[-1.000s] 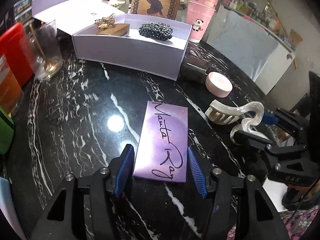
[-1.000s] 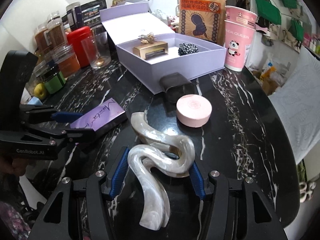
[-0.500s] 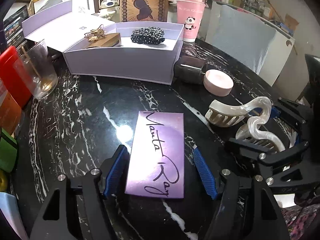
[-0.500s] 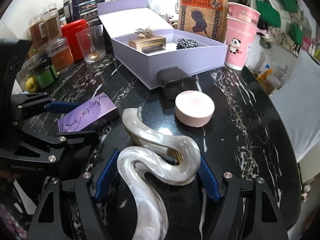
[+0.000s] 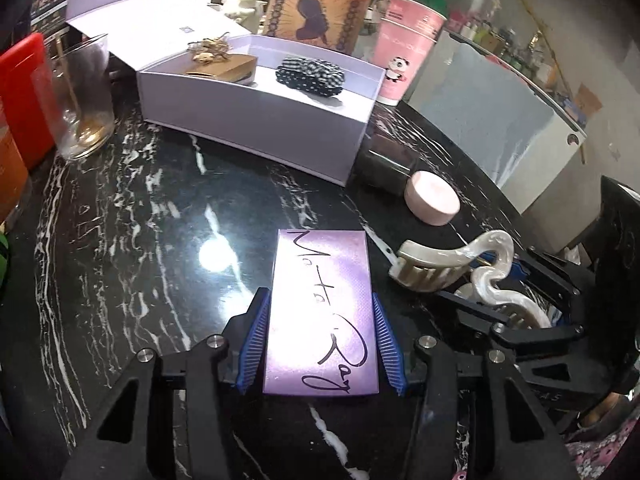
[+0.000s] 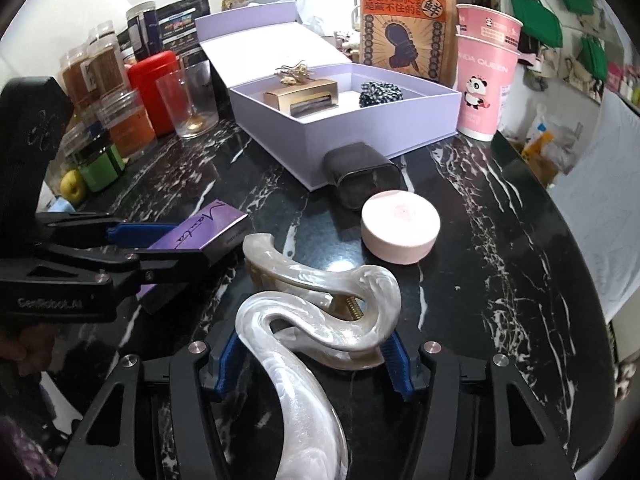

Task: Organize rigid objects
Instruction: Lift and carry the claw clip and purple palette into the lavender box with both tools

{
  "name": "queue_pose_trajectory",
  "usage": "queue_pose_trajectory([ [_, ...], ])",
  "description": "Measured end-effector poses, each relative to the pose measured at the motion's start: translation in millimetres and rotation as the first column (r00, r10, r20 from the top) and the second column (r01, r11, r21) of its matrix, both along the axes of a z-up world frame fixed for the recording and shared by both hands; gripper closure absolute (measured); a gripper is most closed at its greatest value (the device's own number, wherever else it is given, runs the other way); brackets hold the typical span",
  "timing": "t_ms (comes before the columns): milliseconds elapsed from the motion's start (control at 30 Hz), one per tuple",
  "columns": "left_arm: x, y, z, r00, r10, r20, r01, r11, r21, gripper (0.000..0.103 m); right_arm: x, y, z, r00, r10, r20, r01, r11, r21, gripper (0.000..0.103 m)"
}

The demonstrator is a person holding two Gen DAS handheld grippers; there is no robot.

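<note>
Black white-veined table [image 5: 120, 240]; purple palette [image 5: 322, 312]; pearly clip [image 6: 320, 312]; lilac box [image 5: 256, 120]; pink cups [image 6: 486, 80].

Glossy black marble-look tabletop [image 5: 120, 240] with white veins; pearly, smooth plastic hair claw [image 6: 320, 320]; satin-sheen purple case [image 5: 322, 312]; matt lilac card box [image 5: 256, 128]; beside the box, clear glass tumbler [image 5: 82, 96].

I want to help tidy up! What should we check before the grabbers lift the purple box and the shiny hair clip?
1. Left gripper pads against purple box sides: ok.
2. Right gripper shut on hair clip: ok.
3. Clip grip firm: cannot tell.
4. Lavender box open: ok.
5. Free floor inside, beside the scrunchie: ok.
6. Pink round case clear of the clip: ok.
</note>
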State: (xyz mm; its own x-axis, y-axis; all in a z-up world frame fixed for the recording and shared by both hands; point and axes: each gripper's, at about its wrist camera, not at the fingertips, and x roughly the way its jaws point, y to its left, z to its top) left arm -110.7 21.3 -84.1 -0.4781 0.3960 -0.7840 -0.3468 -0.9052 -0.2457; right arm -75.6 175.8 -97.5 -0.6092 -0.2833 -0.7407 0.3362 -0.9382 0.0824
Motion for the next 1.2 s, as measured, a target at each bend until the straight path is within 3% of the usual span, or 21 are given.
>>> queue_pose_trajectory([
  [367,5,-3,11,1.0,0.014,-0.02,-0.014,1.0,-0.005,0.053,2,-3,5,1.0,0.003,0.012,-0.003,0.999,-0.034,0.049],
  [1200,8,11,53,0.995,0.024,-0.094,-0.026,0.999,-0.021,0.053,13,7,47,0.995,0.009,-0.096,-0.017,0.997,-0.081,0.049],
])
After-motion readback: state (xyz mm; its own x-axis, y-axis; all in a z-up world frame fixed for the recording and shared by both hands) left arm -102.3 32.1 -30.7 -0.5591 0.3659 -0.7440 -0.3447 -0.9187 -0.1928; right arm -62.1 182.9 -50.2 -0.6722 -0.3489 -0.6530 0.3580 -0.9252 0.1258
